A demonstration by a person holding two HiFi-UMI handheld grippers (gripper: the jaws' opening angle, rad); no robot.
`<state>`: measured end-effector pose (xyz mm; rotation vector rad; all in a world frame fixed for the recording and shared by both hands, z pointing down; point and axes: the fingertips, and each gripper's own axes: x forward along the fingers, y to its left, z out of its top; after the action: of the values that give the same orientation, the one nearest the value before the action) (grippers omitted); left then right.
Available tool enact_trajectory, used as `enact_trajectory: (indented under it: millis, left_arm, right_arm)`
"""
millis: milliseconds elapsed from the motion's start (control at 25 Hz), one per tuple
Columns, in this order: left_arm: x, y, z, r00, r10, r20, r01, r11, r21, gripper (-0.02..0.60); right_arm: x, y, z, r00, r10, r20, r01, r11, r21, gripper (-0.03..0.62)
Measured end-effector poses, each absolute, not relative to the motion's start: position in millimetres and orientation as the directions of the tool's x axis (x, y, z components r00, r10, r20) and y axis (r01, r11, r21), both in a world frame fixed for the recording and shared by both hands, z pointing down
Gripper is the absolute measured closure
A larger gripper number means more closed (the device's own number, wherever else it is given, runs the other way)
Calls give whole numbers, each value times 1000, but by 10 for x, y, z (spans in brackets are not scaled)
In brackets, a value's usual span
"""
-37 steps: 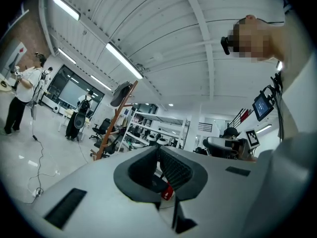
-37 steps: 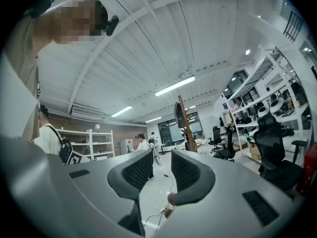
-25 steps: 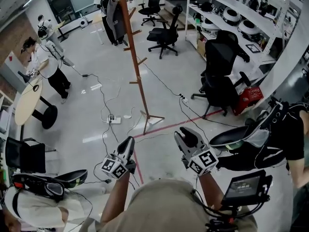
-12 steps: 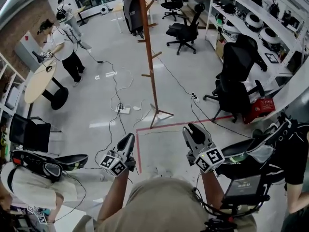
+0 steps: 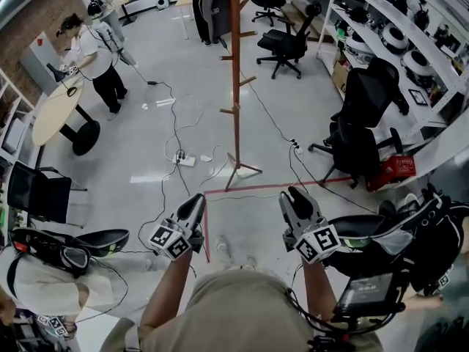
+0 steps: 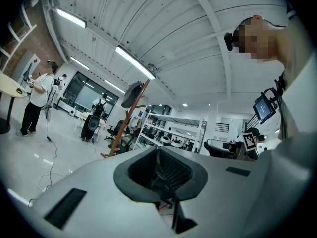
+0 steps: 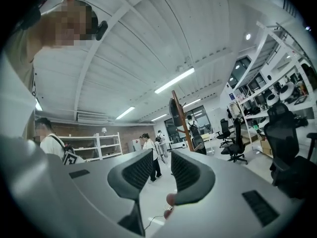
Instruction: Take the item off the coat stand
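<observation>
Hanging at the top of the coat stand (image 5: 235, 86), the dark item (image 5: 214, 6) is well ahead, though the stand now rises nearer and more squarely in front than a second ago. The left hand-held gripper (image 5: 197, 202) is closed on nothing; the right hand-held gripper (image 5: 296, 196) keeps a narrow, empty gap. Red floor tape (image 5: 278, 188) lies just beyond both.
</observation>
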<state>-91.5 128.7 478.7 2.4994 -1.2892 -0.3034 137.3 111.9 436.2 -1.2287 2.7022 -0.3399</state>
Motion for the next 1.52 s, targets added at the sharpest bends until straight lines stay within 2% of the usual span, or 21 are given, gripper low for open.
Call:
enact_trajectory:
  millis: [320,680,880,1160,1360,1520]
  left_arm:
    - [-1022,800,4752,622,-779,-79,-705,-601,376,561]
    - [-1294,390,4784,655,-748,-103,-671,-639,375,561]
    - [-1484,252,4921,670,-738,-79,-663,-642,384,561]
    - [-1765,61,5020,683,-721,-112,-647,-670,364,561]
    - [-1846,56,5160,694,-712,-103,-628,-669,397,560]
    - [-1883,28,5076,706,-697,-130,-608,-689,394,560]
  right_arm:
    - [1216,788,4339,-597,-802,-29,-773,584,-246,496]
    - [807,444,4252,-596,-803,-29,-783,588,-203,496]
    - [635,305,4404,-604,-796,-25,-753,581,-308,496]
    - [283,177,4471,-602,-798,-40,-757,586,-291,496]
    - [273,134,4610,-577,-817,-3,-776,549,-311,496]
    - [253,45,4514,-582,-813,-20,-764,555,-329,497]
